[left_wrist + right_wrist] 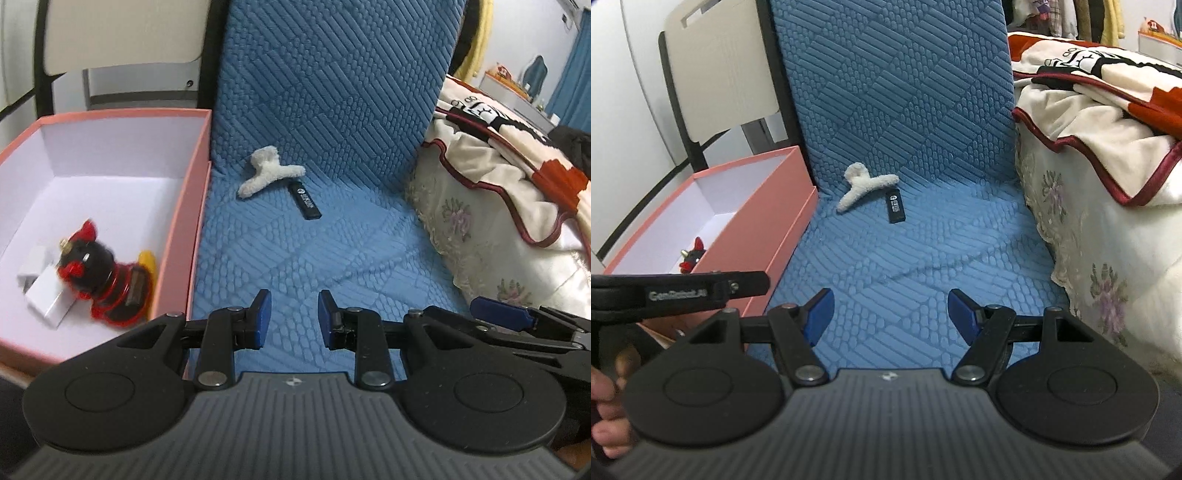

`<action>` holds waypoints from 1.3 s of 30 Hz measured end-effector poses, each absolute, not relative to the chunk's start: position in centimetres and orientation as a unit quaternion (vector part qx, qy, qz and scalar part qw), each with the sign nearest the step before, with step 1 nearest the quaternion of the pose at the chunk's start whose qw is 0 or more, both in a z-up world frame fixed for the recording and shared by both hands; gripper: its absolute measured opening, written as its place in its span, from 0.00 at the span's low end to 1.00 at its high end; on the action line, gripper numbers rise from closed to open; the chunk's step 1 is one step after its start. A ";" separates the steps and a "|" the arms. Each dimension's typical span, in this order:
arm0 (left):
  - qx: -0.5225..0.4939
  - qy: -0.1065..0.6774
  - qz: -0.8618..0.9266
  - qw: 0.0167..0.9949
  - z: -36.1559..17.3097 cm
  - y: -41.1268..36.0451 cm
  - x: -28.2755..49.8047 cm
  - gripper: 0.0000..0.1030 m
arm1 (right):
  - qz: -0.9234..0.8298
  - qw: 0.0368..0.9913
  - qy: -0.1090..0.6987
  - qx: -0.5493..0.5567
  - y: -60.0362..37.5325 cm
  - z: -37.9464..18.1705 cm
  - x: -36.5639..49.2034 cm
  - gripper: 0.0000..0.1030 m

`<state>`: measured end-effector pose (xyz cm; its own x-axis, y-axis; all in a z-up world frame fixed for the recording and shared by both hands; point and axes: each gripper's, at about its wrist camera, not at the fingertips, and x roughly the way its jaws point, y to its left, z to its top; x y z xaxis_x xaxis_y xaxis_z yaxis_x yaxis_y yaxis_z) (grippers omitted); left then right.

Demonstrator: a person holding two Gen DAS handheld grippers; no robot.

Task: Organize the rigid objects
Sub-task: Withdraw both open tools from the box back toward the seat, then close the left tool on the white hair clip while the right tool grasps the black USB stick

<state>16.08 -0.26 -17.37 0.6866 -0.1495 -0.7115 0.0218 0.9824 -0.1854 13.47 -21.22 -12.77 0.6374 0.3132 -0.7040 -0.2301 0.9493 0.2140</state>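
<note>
Your left gripper (294, 318) is at its narrowest, its blue pads a small gap apart with nothing between them; your right gripper (890, 317) has its fingers spread and empty. Far ahead on the blue cushion (303, 258) lie a fuzzy white hair clip (266, 172) and a black stick (306, 201), touching. On the left, the pink box (192, 206) holds a red-and-black doll (99, 271) beside white blocks (44, 291).

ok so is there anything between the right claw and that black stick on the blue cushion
Nothing: in the right wrist view only bare blue cushion lies between the right claw and the black stick. The fluffy white clip sits just beyond it.
</note>
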 end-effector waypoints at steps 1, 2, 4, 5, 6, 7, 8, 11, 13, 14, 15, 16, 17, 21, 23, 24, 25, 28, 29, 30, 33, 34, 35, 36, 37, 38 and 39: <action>-0.078 0.390 -0.051 0.916 -17.4 -0.4 16.7 0.31 | 0.152 0.904 0.395 0.053 -21.2 -12.8 13.7 0.68; -0.075 0.389 -0.056 0.916 -17.4 -0.5 17.3 0.31 | 0.154 0.905 0.392 0.055 -21.1 -13.0 14.0 0.68; -0.065 0.385 -0.062 0.919 -17.5 -0.9 18.7 0.31 | 0.159 0.906 0.388 0.061 -21.1 -13.2 14.7 0.68; -0.058 0.383 -0.063 0.920 -17.6 -1.1 19.4 0.31 | 0.162 0.905 0.388 0.063 -21.0 -13.4 15.0 0.68; -0.052 0.384 -0.061 0.920 -17.7 -1.3 20.2 0.31 | 0.163 0.905 0.388 0.064 -20.9 -13.5 15.3 0.68; -0.047 0.382 -0.062 0.921 -17.8 -1.5 21.0 0.31 | 0.165 0.904 0.389 0.065 -20.8 -13.7 15.6 0.68; -0.043 0.381 -0.064 0.921 -17.8 -1.6 21.6 0.31 | 0.166 0.903 0.390 0.066 -20.8 -13.9 15.9 0.68; -0.034 0.377 -0.067 0.923 -17.9 -2.0 23.7 0.31 | 0.170 0.902 0.391 0.066 -20.5 -14.2 17.0 0.68; -0.032 0.375 -0.067 0.924 -18.0 -2.2 24.8 0.31 | 0.176 0.902 0.389 0.064 -20.2 -14.5 17.7 0.68; -0.032 0.375 -0.066 0.924 -18.0 -2.2 25.5 0.31 | 0.178 0.902 0.389 0.061 -20.1 -14.6 18.1 0.68; -0.031 0.375 -0.064 0.924 -18.1 -2.3 26.3 0.31 | 0.181 0.901 0.389 0.059 -19.9 -14.8 18.5 0.68; -0.029 0.375 -0.063 0.924 -18.1 -2.3 26.8 0.31 | 0.184 0.901 0.389 0.057 -19.8 -15.0 18.9 0.68; -0.028 0.376 -0.063 0.924 -18.1 -2.4 27.4 0.31 | 0.187 0.900 0.389 0.054 -19.7 -15.2 19.4 0.68; -0.041 0.387 -0.066 0.919 -18.1 -1.8 30.7 0.31 | 0.188 0.894 0.403 0.053 -19.4 -16.5 21.9 0.65; -0.045 0.390 -0.066 0.917 -17.9 -1.4 32.3 0.31 | 0.189 0.890 0.411 0.053 -19.2 -17.1 23.0 0.62; -0.044 0.391 -0.065 0.917 -17.9 -1.2 33.2 0.31 | 0.190 0.889 0.413 0.053 -19.1 -17.4 23.7 0.59; -0.044 0.394 -0.062 0.916 -17.8 -1.0 34.1 0.31 | 0.190 0.888 0.414 0.054 -19.0 -17.7 24.2 0.58; -0.049 0.403 -0.057 0.912 -18.0 -0.2 36.6 0.31 | 0.191 0.882 0.426 0.060 -18.7 -18.7 26.0 0.50; -0.053 0.408 -0.054 0.910 -18.2 0.1 37.4 0.31 | 0.191 0.881 0.428 0.061 -18.5 -19.0 26.6 0.49; -0.059 0.414 -0.051 0.907 -18.4 0.3 38.2 0.31 | 0.191 0.880 0.431 0.062 -18.3 -19.2 27.2 0.48; -0.076 0.432 -0.044 0.898 -19.2 0.8 40.1 0.31 | 0.196 0.878 0.432 0.063 -17.6 -19.8 28.9 0.43; -0.082 0.435 -0.042 0.895 -19.5 1.0 40.7 0.31 | 0.197 0.878 0.433 0.059 -17.3 -20.0 29.4 0.43; -0.088 0.438 -0.039 0.894 -19.7 1.2 41.2 0.31 | 0.197 0.877 0.434 0.054 -17.0 -20.2 30.0 0.42; -0.095 0.441 -0.035 0.892 -19.9 1.4 41.7 0.31 | 0.198 0.877 0.434 0.051 -16.7 -20.4 30.5 0.42; -0.103 0.444 -0.031 0.889 -20.2 1.6 42.1 0.31 | 0.199 0.877 0.435 0.048 -16.4 -20.6 31.0 0.42; -0.113 0.448 -0.030 0.886 -20.4 1.8 42.6 0.31 | 0.198 0.876 0.437 0.047 -16.2 -20.8 31.4 0.42; -0.119 0.452 -0.030 0.884 -20.7 1.9 43.0 0.31 | 0.200 0.875 0.439 0.045 -15.9 -21.1 31.9 0.42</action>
<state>42.96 1.90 -20.66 0.5902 -0.1613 -0.7910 -0.0535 0.9698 -0.2378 31.94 -15.91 -21.06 0.5355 0.3890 -0.7496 -0.3105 0.9161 0.2536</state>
